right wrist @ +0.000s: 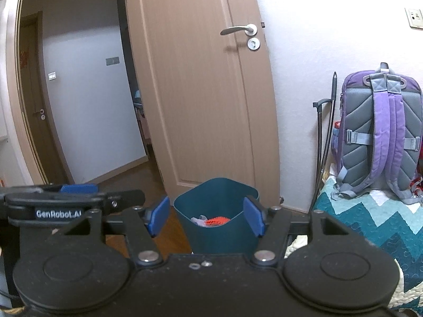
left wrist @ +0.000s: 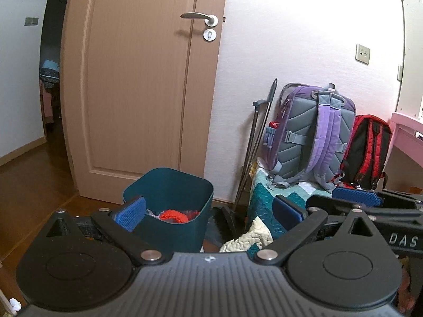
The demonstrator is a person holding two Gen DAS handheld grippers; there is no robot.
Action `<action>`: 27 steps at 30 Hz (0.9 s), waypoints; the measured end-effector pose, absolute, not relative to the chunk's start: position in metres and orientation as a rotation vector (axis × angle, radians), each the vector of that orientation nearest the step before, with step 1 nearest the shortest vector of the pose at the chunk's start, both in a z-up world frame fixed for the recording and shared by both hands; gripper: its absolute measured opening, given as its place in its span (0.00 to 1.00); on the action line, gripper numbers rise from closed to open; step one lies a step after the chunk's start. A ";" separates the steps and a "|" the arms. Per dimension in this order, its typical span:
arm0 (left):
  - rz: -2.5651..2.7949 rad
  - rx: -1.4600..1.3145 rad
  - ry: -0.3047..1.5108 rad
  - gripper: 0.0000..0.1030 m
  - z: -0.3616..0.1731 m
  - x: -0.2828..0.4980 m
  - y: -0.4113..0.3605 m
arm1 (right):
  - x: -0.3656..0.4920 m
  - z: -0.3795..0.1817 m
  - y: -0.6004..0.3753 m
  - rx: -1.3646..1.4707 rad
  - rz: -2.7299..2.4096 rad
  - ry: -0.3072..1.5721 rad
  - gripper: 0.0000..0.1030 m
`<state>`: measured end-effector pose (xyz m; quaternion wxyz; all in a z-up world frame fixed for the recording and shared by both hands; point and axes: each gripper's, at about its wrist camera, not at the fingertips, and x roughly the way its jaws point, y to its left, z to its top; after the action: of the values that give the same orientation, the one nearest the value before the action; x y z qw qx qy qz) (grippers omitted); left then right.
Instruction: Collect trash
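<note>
Both tools, left tool (left wrist: 208, 212) and right tool (right wrist: 206, 216), are held agape and empty above the bin (right wrist: 219, 211); more trash must be sought next.

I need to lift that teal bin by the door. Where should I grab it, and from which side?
Grip the thin top rim of the teal plastic waste bin, probably its near wall, coming down from above with the open right gripper. The bin stands upright with an open mouth, so one finger can go inside. The orange trash lies low, leaving the rim free.
</note>
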<state>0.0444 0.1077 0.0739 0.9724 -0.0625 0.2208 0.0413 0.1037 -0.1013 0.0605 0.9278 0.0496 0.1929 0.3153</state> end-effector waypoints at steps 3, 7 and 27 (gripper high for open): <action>0.071 -0.136 0.452 1.00 0.075 0.044 0.108 | 0.103 0.062 -0.104 0.100 0.636 0.393 0.60; 0.074 -0.133 0.446 1.00 0.076 0.042 0.106 | 0.101 0.063 -0.106 0.102 0.629 0.394 0.60; 0.089 -0.136 0.446 1.00 0.080 0.037 0.100 | 0.094 0.068 -0.104 0.108 0.607 0.393 0.60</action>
<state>0.0368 0.1003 0.0804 0.9720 -0.0674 0.2208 0.0443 0.0936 -0.1044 0.0684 0.9339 0.0530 0.1920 0.2968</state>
